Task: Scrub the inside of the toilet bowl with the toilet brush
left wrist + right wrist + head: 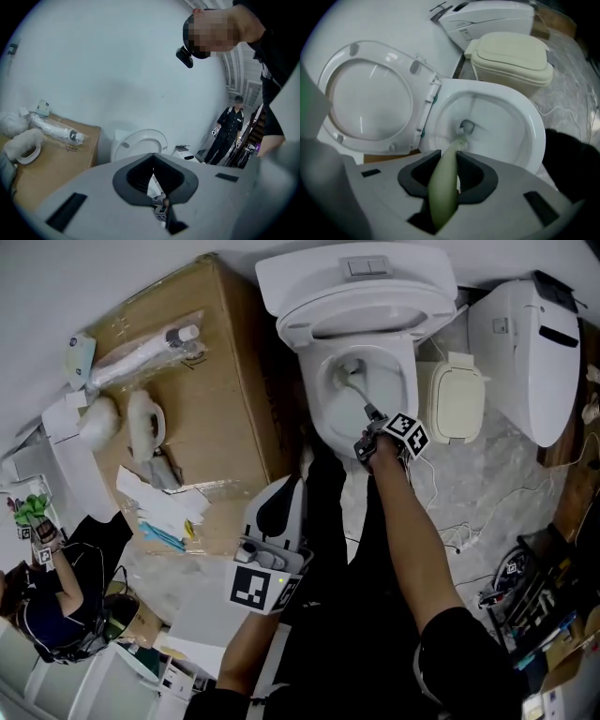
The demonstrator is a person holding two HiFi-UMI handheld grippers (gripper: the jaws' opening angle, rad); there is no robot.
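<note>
A white toilet (323, 418) stands with its seat and lid (370, 98) raised and its bowl (515, 117) open. My right gripper (370, 432) hovers at the bowl's near rim, shut on the pale green handle of the toilet brush (445, 187). The brush head (464, 127) reaches down to the drain at the bottom of the bowl (349, 381). My left gripper (272, 526) is held back from the toilet, near the person's body, shut with nothing between its jaws (152, 187).
A large cardboard box (202, 399) with wrapped parts on it stands left of the toilet. A cream lidded bin (457, 399) and a second white toilet unit (525, 352) stand to the right. Cables (450, 531) trail over the marble floor. Another person (227, 133) stands further off.
</note>
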